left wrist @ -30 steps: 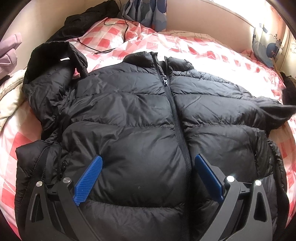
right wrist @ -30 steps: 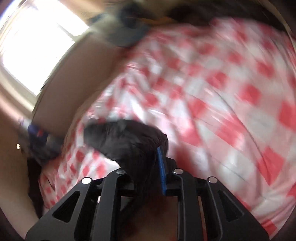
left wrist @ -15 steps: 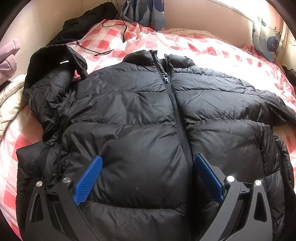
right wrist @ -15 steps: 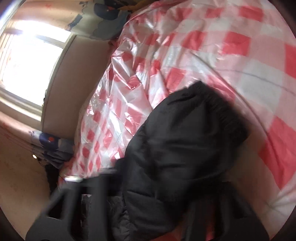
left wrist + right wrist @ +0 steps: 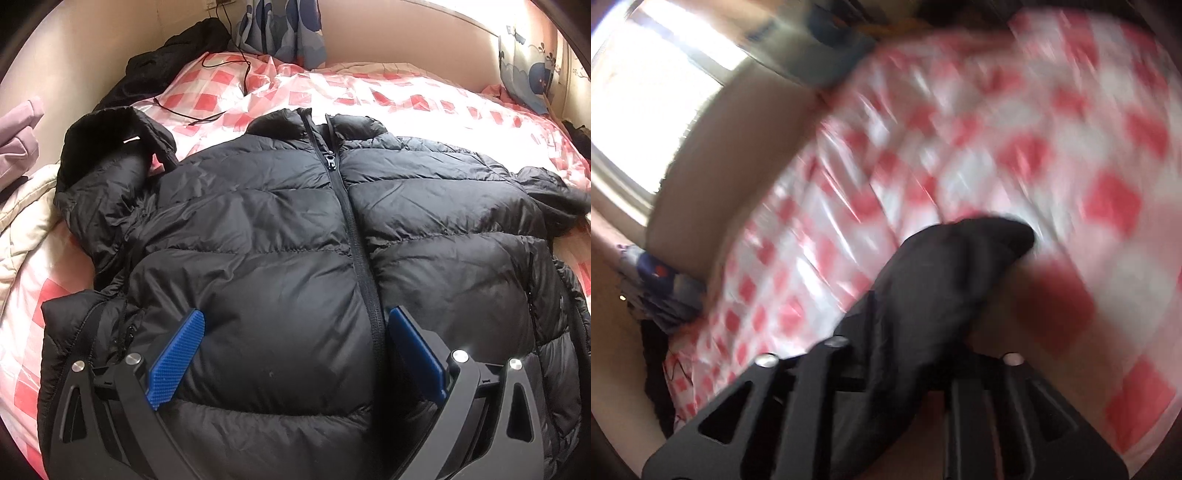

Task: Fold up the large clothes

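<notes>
A black puffer jacket lies front up and zipped on the red-and-white checked bed cover. Its left sleeve is bunched up at the left; its right sleeve reaches out to the right. My left gripper is open, hovering over the jacket's lower front, blue pads either side of the zipper area. In the blurred right wrist view, my right gripper holds the black sleeve end between its fingers above the checked cover; the pads are hidden by cloth.
A black garment and a black cable lie at the bed's far left. A cream quilt and pink cloth sit at the left edge. Blue patterned curtains hang at the back wall.
The left gripper stayed open over the jacket, with a slight shift of view. The right gripper has swung about with the sleeve end, and its view is motion-blurred.
</notes>
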